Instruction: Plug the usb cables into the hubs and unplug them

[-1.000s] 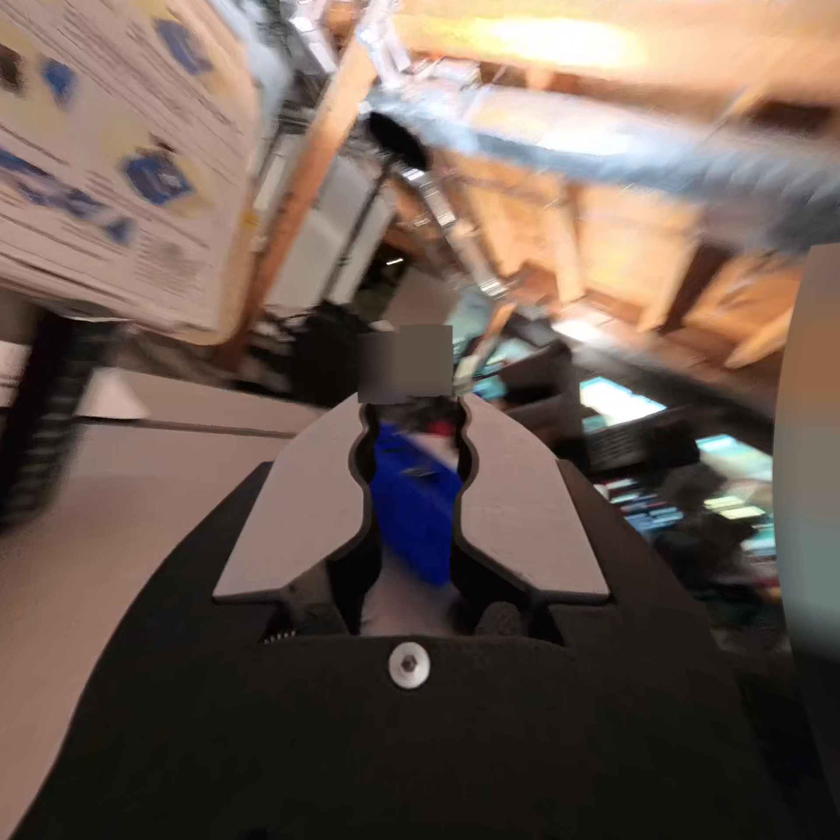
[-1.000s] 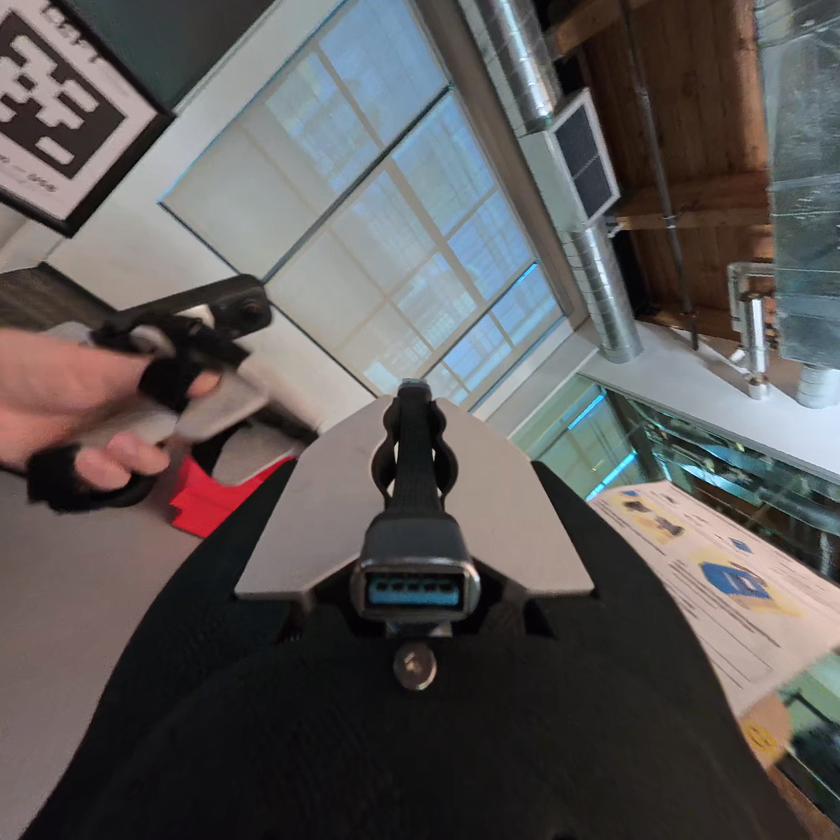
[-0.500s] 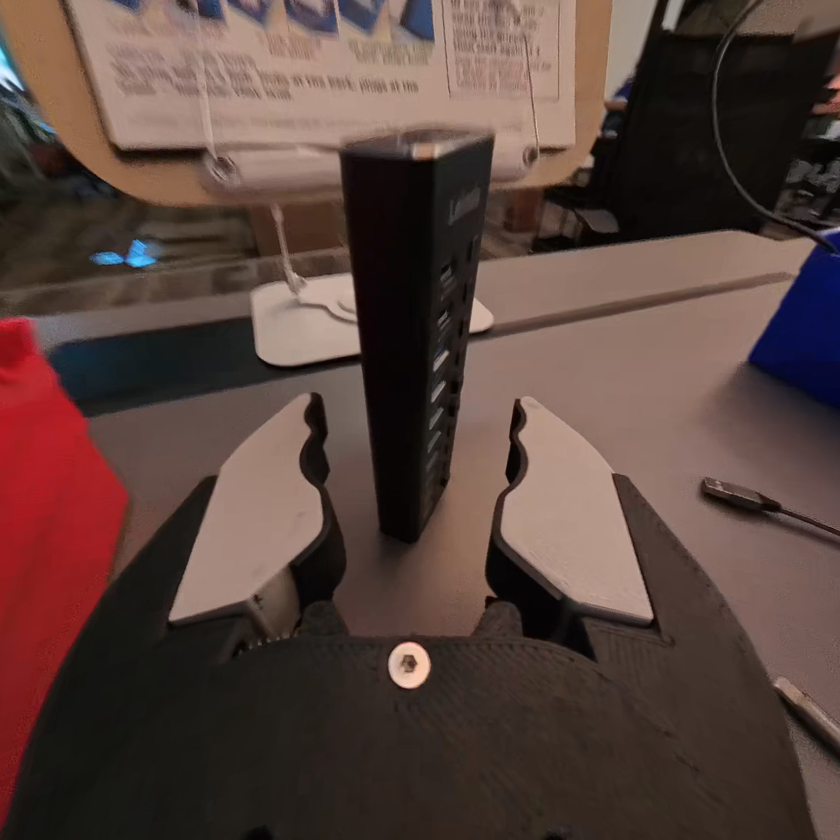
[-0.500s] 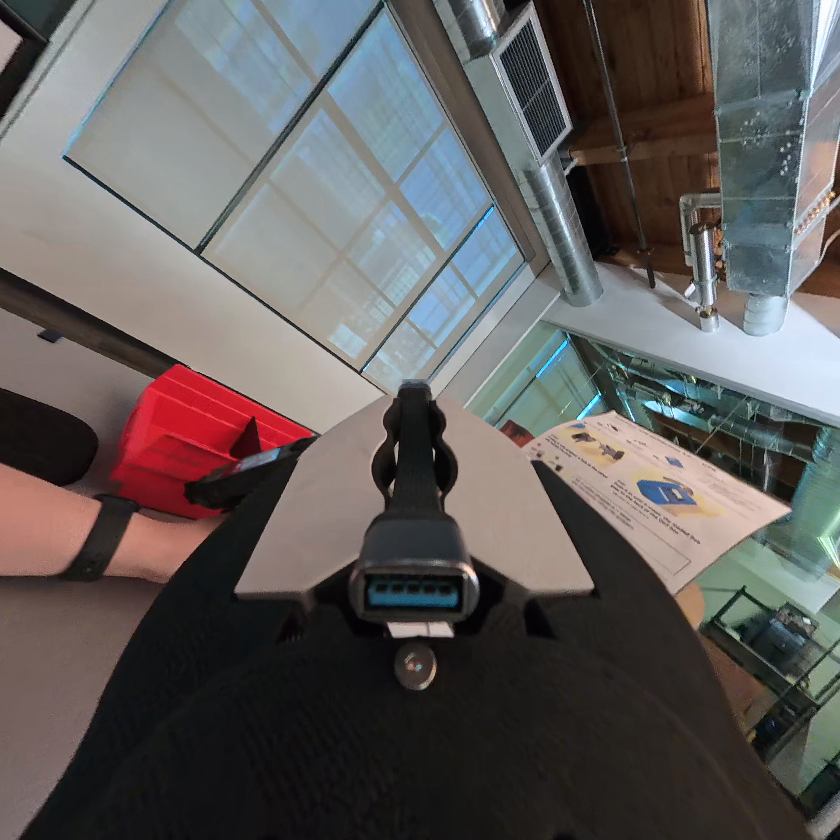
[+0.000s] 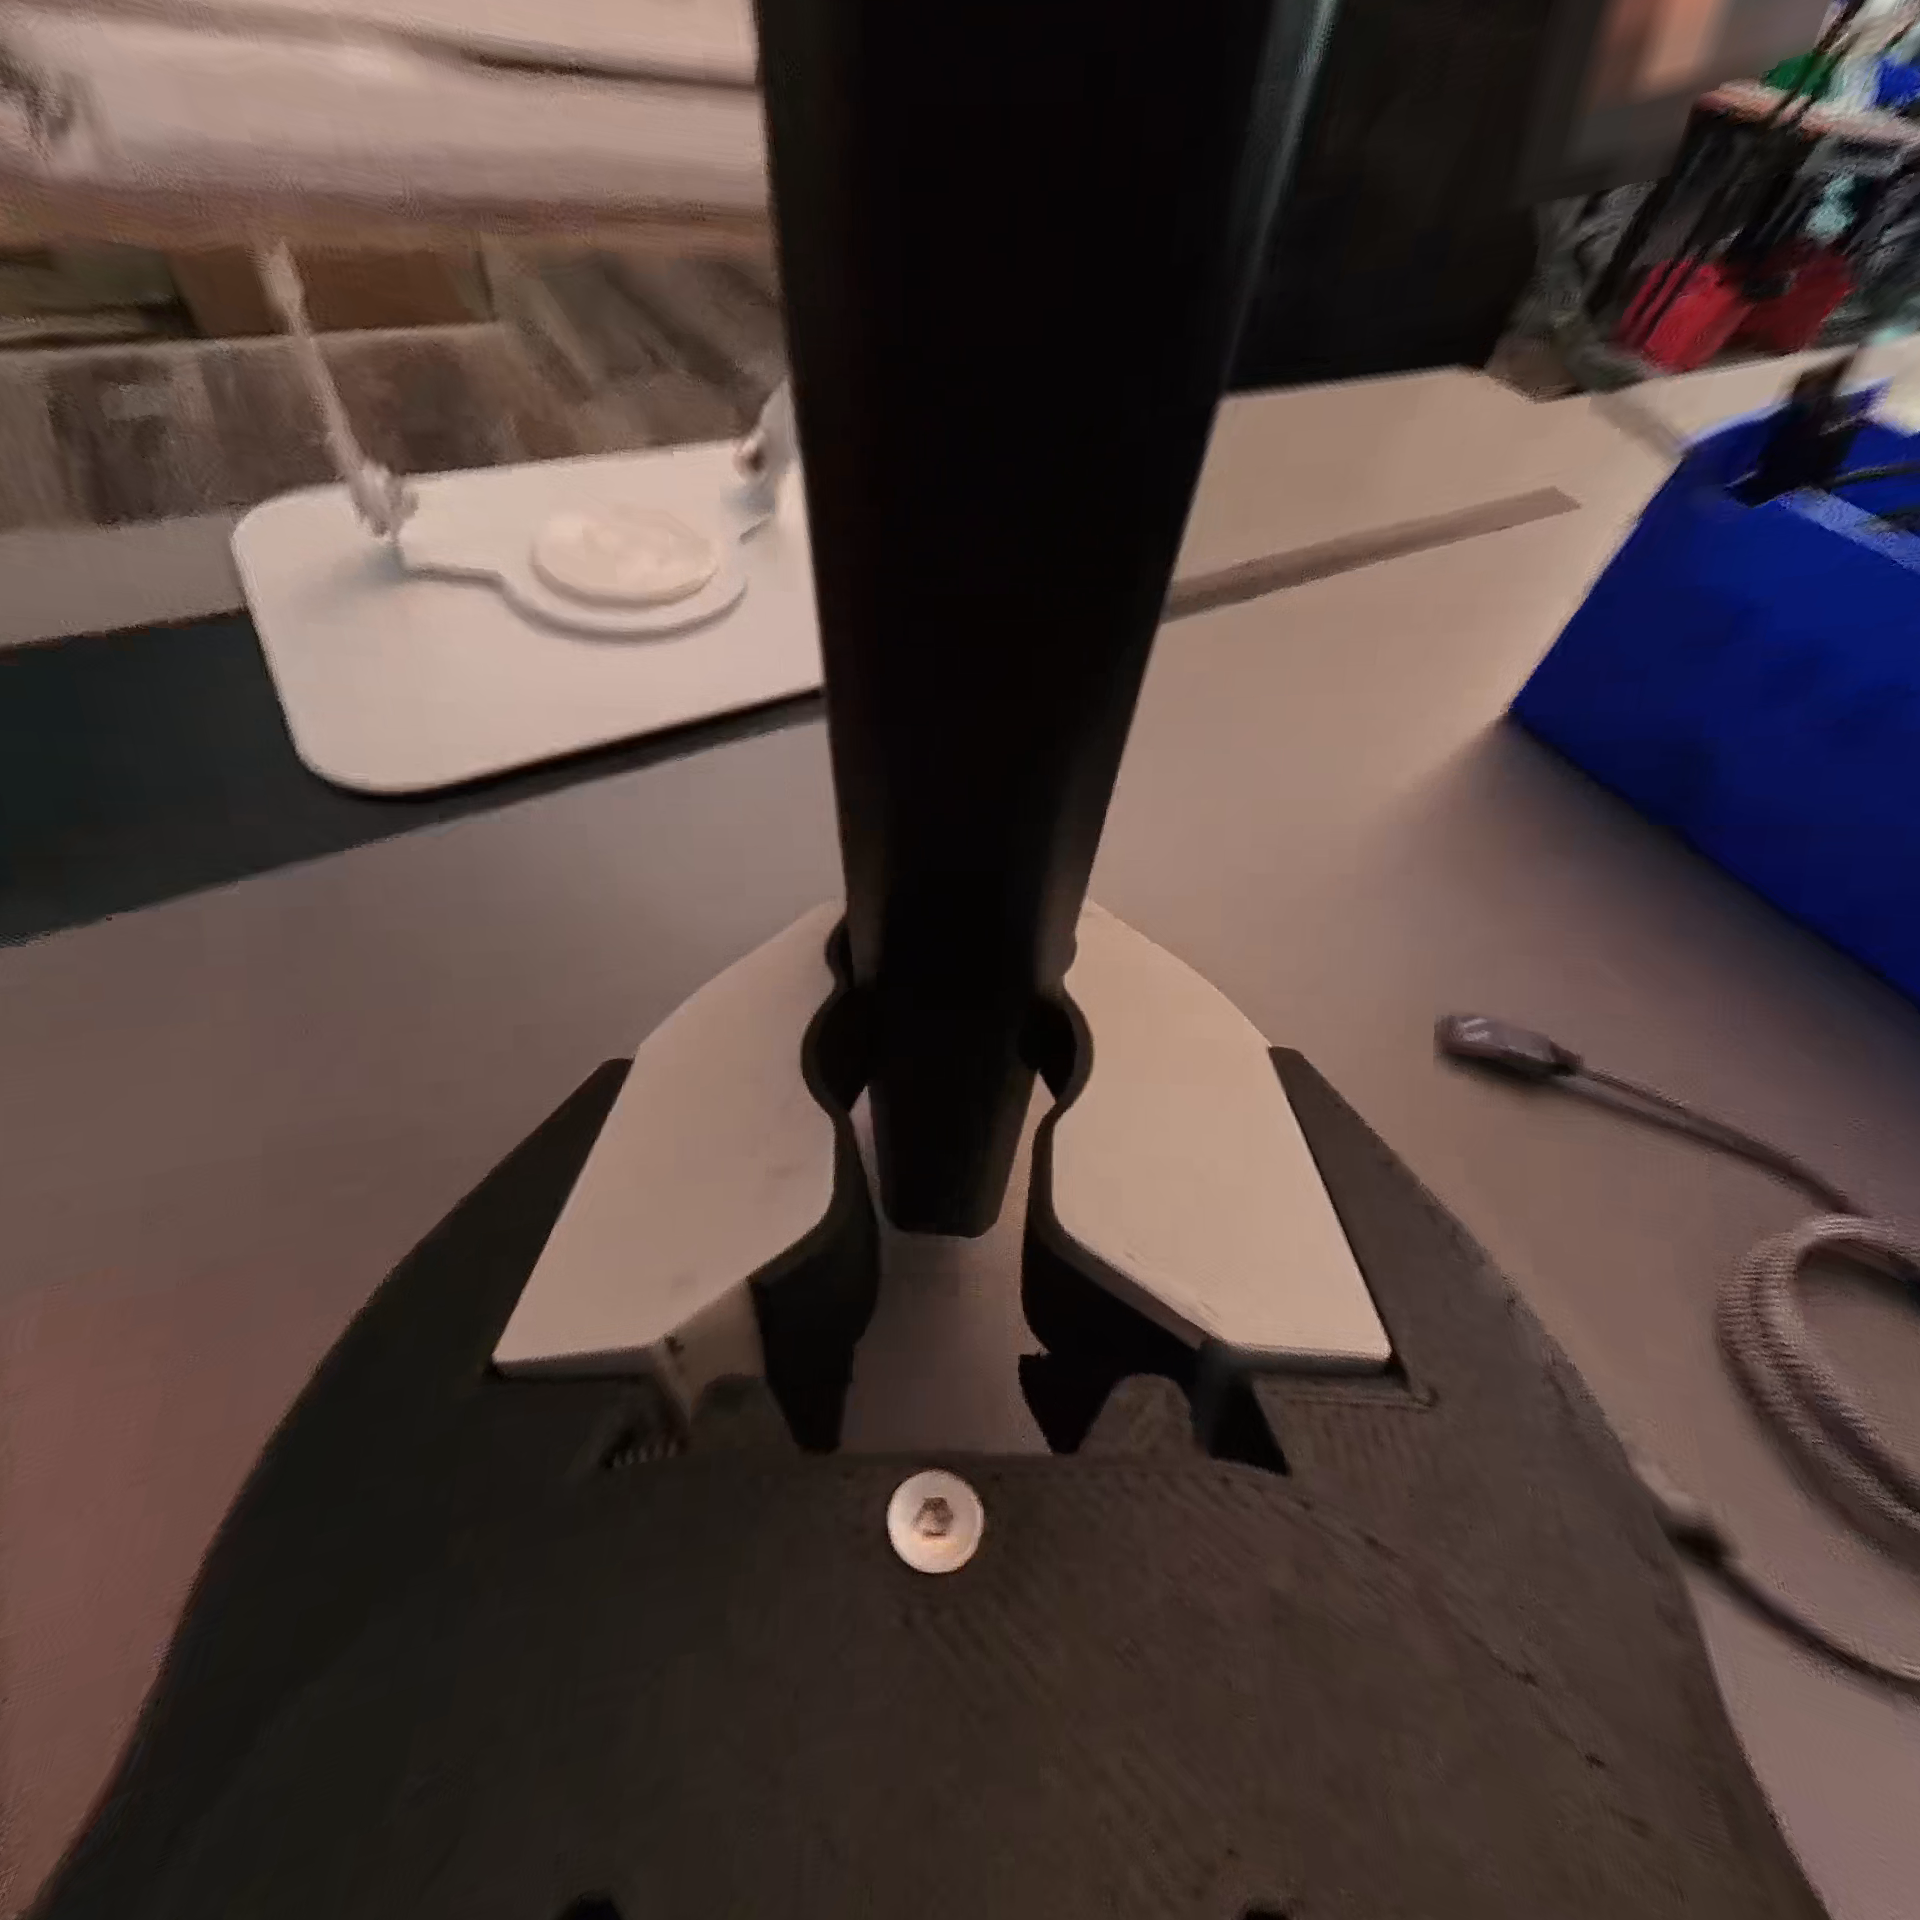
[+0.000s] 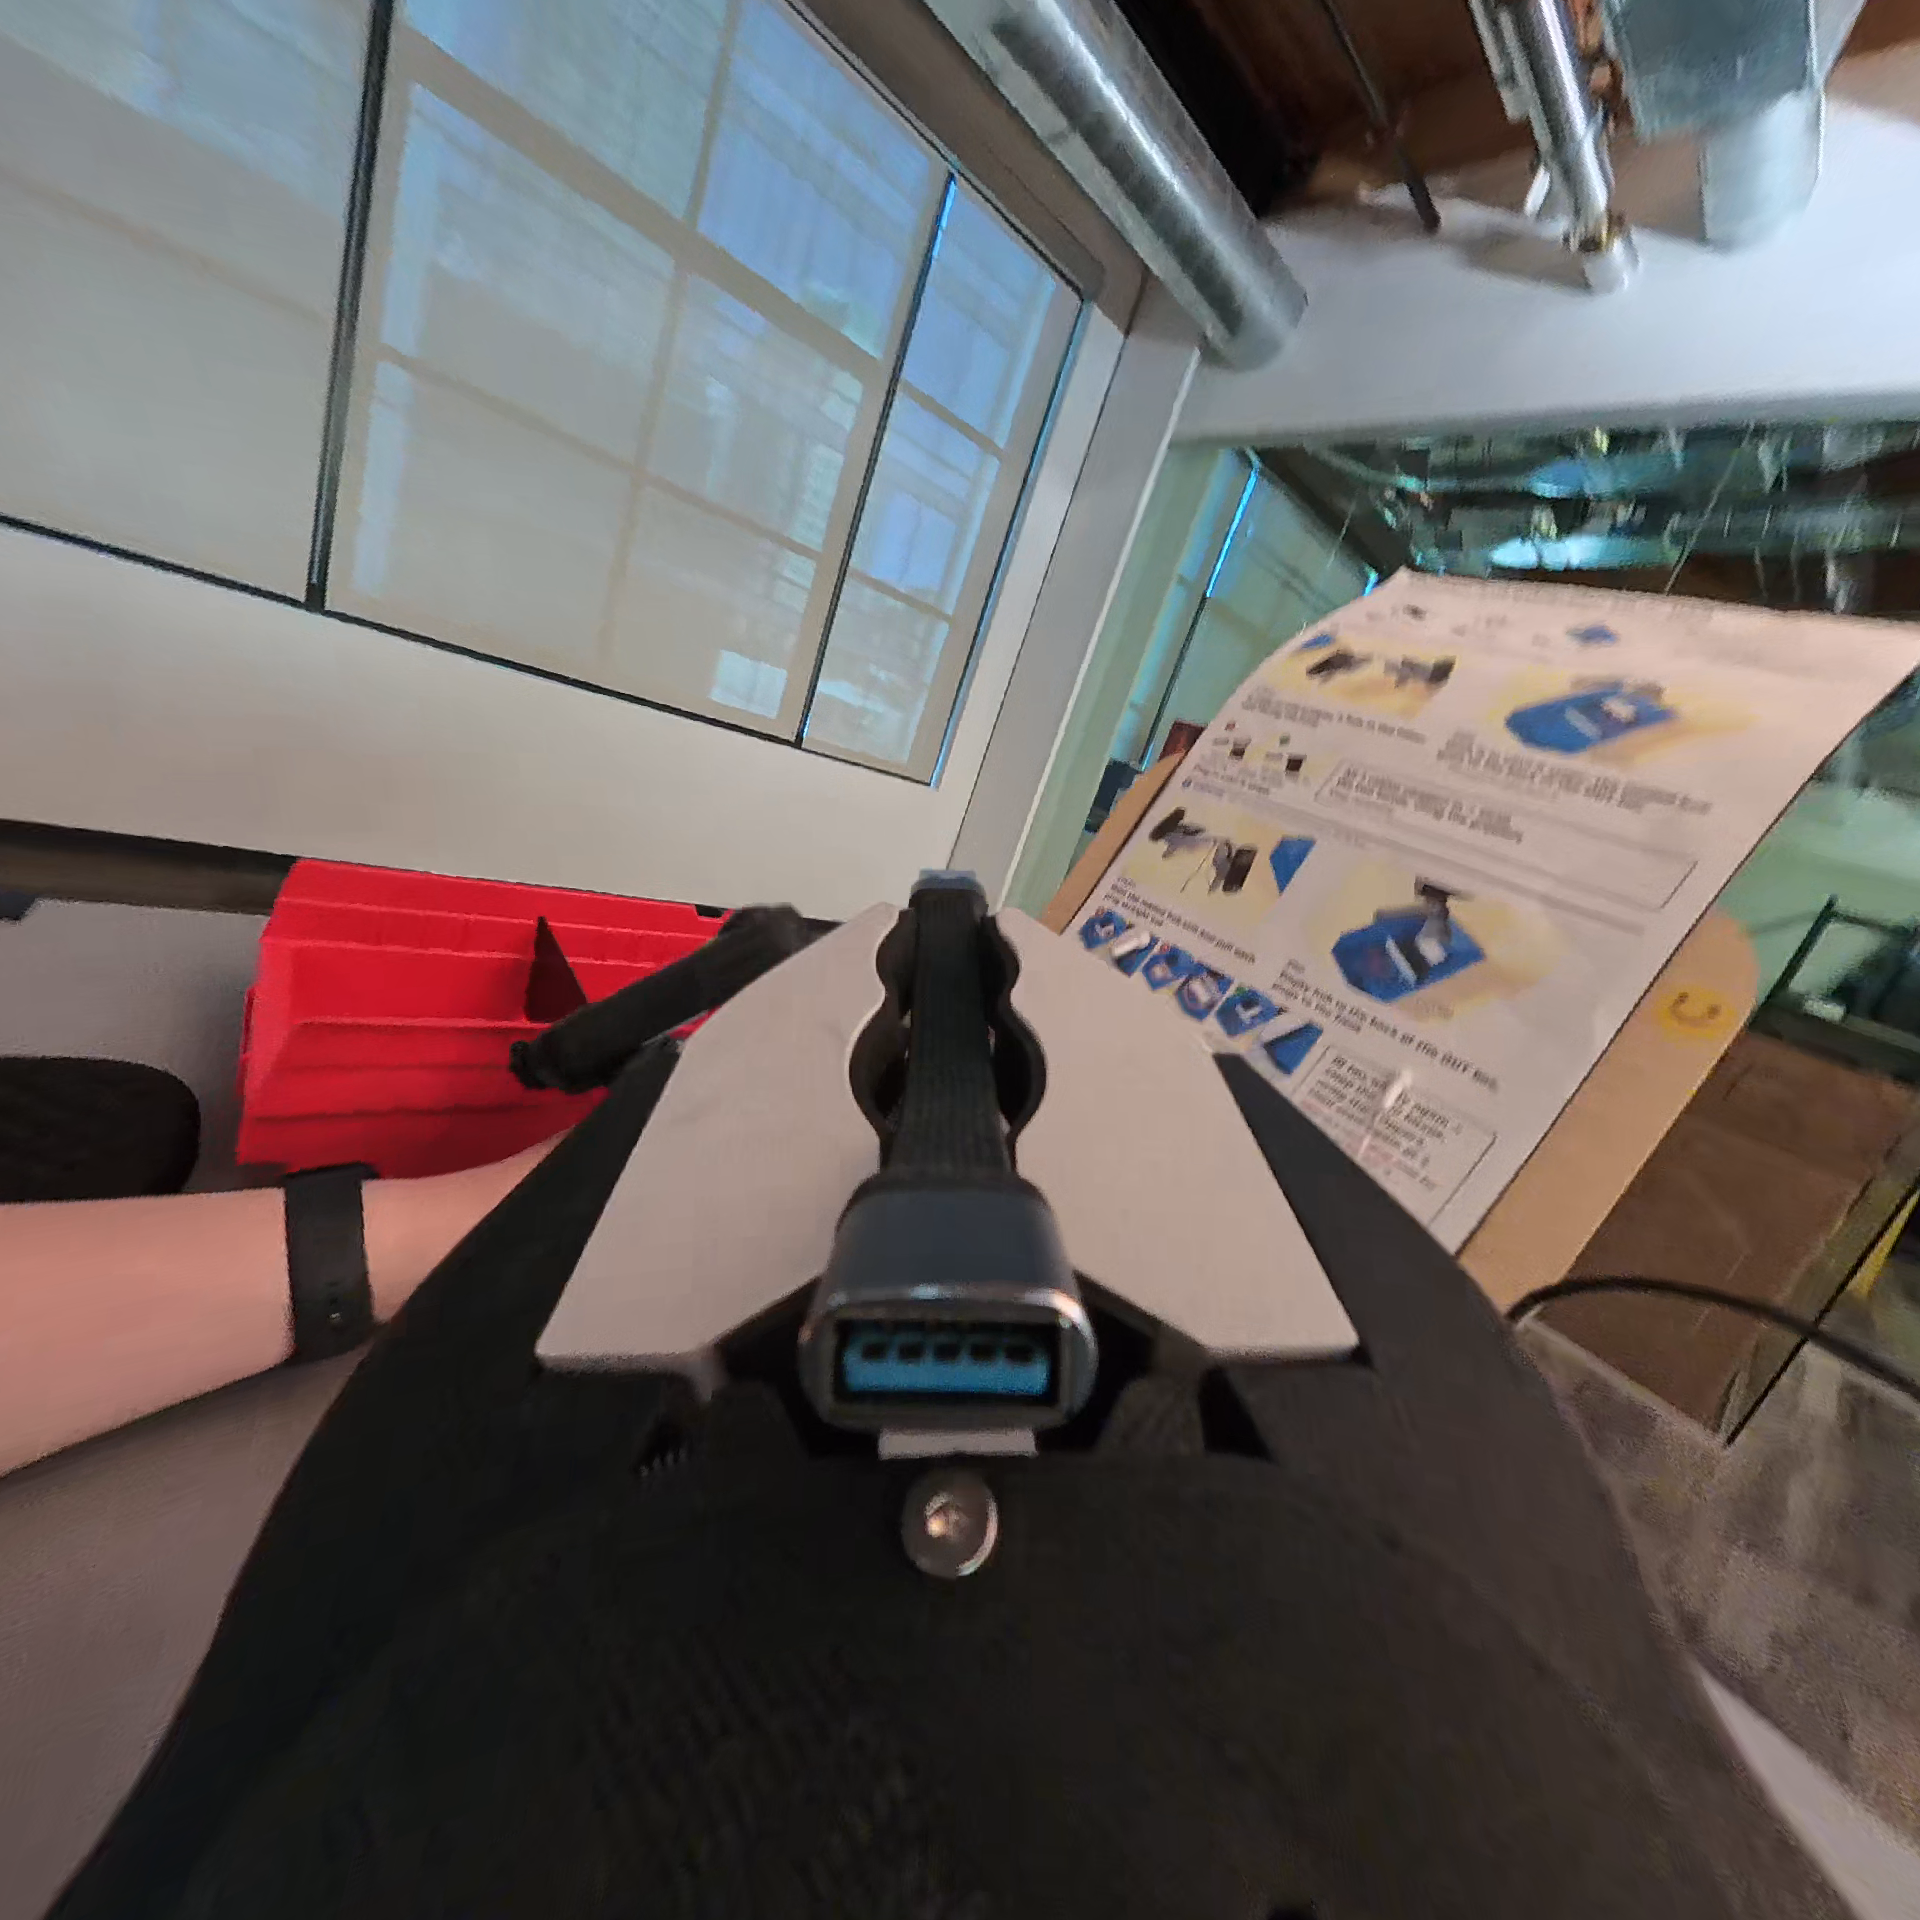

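Observation:
In the left wrist view a tall black USB hub (image 5: 987, 499) stands upright on the grey table (image 5: 416, 1039). My left gripper (image 5: 948, 940) is shut on its lower end, with the fingers (image 5: 717, 1164) pressing both sides. A loose grey USB cable (image 5: 1621, 1101) lies on the table to the right. In the right wrist view my right gripper (image 6: 948, 914) is shut on a short black USB cable (image 6: 951, 1049) and points up and away from the table. The cable's blue female socket (image 6: 945, 1366) faces the camera.
A blue bin (image 5: 1766, 727) stands at the right and a white stand base (image 5: 520, 623) behind the hub. In the right wrist view a red bin (image 6: 416, 1008), a forearm with a black wristband (image 6: 156, 1309) and an instruction sheet on cardboard (image 6: 1434, 883) show. My hands' fingertips stand some 25 centimeters from each other.
My left gripper swung down to the table, moved onto the upright hub and closed on its lower end. My right gripper kept its hold on the cable and tilted toward the instruction sheet.

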`<move>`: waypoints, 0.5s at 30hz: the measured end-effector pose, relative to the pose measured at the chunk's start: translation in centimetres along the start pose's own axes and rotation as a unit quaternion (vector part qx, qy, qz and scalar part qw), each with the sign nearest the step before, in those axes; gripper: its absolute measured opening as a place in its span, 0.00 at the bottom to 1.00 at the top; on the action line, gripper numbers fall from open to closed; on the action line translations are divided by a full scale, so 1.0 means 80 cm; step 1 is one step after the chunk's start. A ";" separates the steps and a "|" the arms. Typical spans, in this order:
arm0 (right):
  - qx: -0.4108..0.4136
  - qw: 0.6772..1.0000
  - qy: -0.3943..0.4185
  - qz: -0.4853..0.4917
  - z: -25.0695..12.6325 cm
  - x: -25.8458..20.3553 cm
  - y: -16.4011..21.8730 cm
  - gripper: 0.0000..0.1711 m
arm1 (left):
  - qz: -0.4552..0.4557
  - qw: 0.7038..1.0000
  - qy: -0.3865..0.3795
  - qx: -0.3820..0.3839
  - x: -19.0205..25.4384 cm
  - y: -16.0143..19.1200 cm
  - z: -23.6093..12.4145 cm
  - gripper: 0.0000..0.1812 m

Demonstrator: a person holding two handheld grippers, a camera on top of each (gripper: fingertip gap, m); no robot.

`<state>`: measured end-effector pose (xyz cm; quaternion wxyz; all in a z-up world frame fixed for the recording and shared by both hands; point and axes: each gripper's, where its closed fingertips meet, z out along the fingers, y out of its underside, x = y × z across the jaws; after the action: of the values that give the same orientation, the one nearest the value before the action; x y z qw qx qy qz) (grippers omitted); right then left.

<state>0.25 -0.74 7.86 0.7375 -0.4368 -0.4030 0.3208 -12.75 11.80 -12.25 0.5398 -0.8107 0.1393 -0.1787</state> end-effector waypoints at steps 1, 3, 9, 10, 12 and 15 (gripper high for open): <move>-0.007 1.000 -0.001 0.016 0.003 0.000 0.005 0.07 | -0.004 1.000 0.017 0.014 0.014 -0.017 -0.004 0.16; -0.020 0.999 0.002 0.037 0.007 0.000 0.011 0.07 | -0.007 0.998 0.051 0.039 0.051 -0.057 -0.015 0.16; -0.046 0.998 0.035 0.034 0.004 0.010 -0.004 0.07 | 0.040 0.989 0.124 0.072 0.166 -0.145 -0.046 0.17; -0.046 0.998 0.042 0.032 0.002 0.012 -0.008 0.07 | 0.037 0.986 0.143 0.075 0.181 -0.151 -0.050 0.17; -0.052 0.997 0.056 0.021 0.000 0.016 -0.012 0.07 | 0.037 0.984 0.159 0.076 0.200 -0.154 -0.058 0.17; -0.048 0.997 0.060 0.000 -0.002 0.016 -0.019 0.07 | 0.055 0.984 0.154 0.073 0.212 -0.154 -0.066 0.17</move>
<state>1.22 -0.37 9.60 0.7383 -0.4901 -0.3730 0.2749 0.56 4.98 3.41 0.5786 -0.7232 0.2517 -0.2807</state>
